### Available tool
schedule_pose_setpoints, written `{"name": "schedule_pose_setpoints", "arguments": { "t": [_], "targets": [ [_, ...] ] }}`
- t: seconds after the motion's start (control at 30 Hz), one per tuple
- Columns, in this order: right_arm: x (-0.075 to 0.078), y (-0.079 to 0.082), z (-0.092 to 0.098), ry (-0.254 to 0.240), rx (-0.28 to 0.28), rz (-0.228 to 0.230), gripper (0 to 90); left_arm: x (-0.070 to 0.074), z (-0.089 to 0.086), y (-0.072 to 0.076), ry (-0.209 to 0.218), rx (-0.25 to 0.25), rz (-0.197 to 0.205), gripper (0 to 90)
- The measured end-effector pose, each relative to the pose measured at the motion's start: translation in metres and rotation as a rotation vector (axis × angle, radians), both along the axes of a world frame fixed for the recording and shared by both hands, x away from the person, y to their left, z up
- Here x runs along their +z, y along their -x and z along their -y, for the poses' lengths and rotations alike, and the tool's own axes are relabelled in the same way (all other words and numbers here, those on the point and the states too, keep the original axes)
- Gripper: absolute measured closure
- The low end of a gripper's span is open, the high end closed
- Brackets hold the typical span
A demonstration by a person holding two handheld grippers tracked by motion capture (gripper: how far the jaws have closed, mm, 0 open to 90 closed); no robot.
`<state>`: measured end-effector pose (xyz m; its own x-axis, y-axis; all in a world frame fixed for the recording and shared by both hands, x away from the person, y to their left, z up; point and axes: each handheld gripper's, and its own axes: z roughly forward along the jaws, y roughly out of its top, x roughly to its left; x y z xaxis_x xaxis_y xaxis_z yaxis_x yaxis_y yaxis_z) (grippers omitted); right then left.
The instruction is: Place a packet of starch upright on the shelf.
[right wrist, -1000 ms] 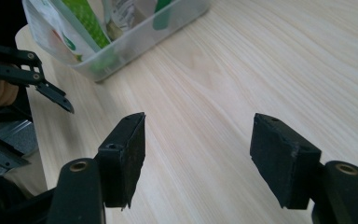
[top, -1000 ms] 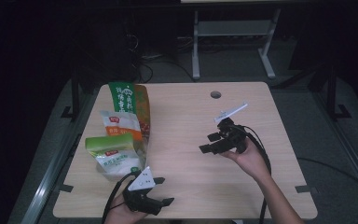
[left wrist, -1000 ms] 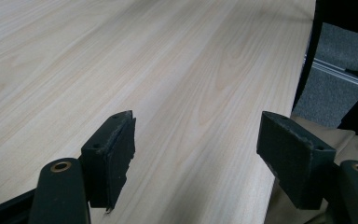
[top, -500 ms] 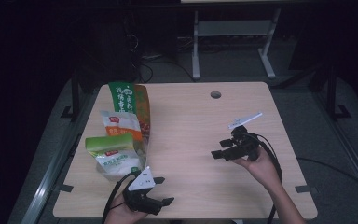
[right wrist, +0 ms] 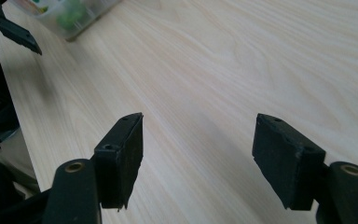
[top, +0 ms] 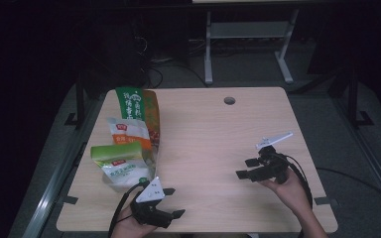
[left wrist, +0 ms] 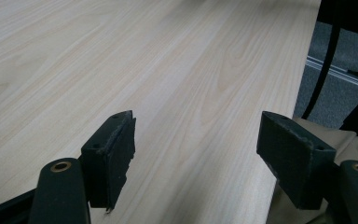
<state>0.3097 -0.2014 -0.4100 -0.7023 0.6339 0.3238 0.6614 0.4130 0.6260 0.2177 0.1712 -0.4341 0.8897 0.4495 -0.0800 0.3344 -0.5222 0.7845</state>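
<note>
Three food packs lie on the left of the wooden table (top: pixel 213 134): a tall green and orange bag (top: pixel 138 111), a white and red pouch (top: pixel 128 133) and a green and white packet (top: pixel 121 163). My left gripper (top: pixel 174 203) hovers at the front edge just below the packet, its jaws open over bare wood (left wrist: pixel 196 140). My right gripper (top: pixel 244 168) is held low over the right side of the table and points left. It is open, with nothing between its jaws (right wrist: pixel 198 149). In the right gripper view the packet (right wrist: pixel 70 14) sits far off at top left.
A round cable hole (top: pixel 229 100) sits near the table's far edge. Behind the table stands a metal frame (top: pixel 248 34) on the grey floor. Bare wood spreads between the two grippers. The table's right edge (left wrist: pixel 303 60) runs close beside my left gripper's jaws.
My right gripper has moved toward the near right of the table and sunk a little, still open. The left gripper and the packs have stayed put.
</note>
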Motion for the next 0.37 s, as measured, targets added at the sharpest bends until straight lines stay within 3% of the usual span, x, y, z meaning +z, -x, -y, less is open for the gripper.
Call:
{"name": "schedule_pose_setpoints", "arguments": {
  "t": [0.23,0.37],
  "targets": [
    [-0.006,0.021,0.008,0.001,-0.027,0.026,27.5,0.001,0.0,0.001,0.006,0.001,-0.008,27.2],
    [-0.014,0.036,0.011,-0.03,-0.058,0.064,25.0,0.0,0.001,0.001,0.0,-0.005,-0.003,26.9]
  ]
}}
